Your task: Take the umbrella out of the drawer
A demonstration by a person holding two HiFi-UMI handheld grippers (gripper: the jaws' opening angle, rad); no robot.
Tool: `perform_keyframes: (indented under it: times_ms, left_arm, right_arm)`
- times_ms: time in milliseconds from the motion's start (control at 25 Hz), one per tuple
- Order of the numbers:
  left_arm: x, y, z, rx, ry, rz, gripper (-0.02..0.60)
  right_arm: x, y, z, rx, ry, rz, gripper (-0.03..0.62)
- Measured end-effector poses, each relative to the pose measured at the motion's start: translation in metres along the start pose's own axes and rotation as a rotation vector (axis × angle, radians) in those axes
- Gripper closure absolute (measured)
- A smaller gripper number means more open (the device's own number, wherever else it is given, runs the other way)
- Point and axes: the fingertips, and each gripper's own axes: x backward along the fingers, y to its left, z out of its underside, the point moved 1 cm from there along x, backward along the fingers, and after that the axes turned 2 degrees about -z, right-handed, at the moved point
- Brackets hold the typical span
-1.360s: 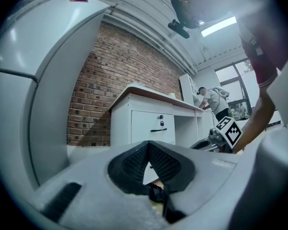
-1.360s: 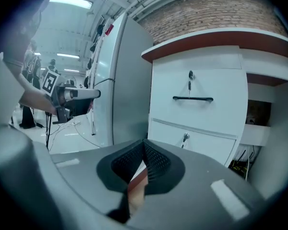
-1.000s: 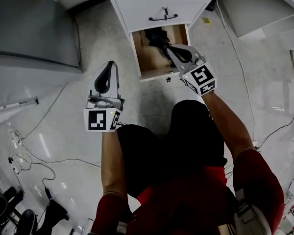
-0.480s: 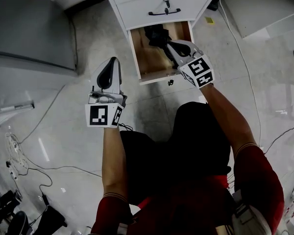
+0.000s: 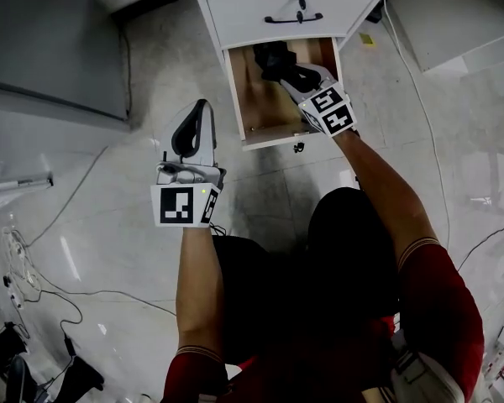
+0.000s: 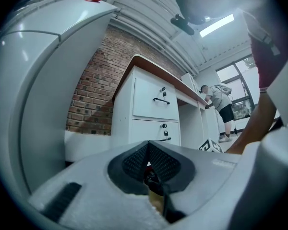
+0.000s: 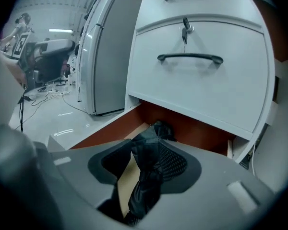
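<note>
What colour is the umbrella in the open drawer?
Black. The umbrella shows best in the right gripper view.

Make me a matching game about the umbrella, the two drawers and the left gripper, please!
Things:
1. umbrella
2. bottom drawer
3. drawer above
4. left gripper

Descriptions:
A. closed, with a black handle
B. black, lying on wood
C. above the floor, jaws together, empty
D. pulled open

Pairs: 1-B, 2-D, 3-A, 4-C.

Extra: the right gripper reaches into the bottom drawer. Its jaws have just been opening, with the umbrella between them but not squeezed.
</note>
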Motion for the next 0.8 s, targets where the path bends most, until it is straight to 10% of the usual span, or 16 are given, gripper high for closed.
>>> perform_keyframes:
  times_ms: [400, 800]
  left_arm:
    - [-0.008, -0.01, 0.001, 0.029, -0.018, 0.032, 0.577]
    - [-0.005, -0.005, 0.0, 0.036, -0.011, 0.023, 0.577]
  right_arm:
    - [-0.056, -0.021, 0.039, -0.069, 0.163, 0.012, 0.23]
    - [-0.097, -0.029, 0.075, -0.083, 0.305, -0.014, 0.194]
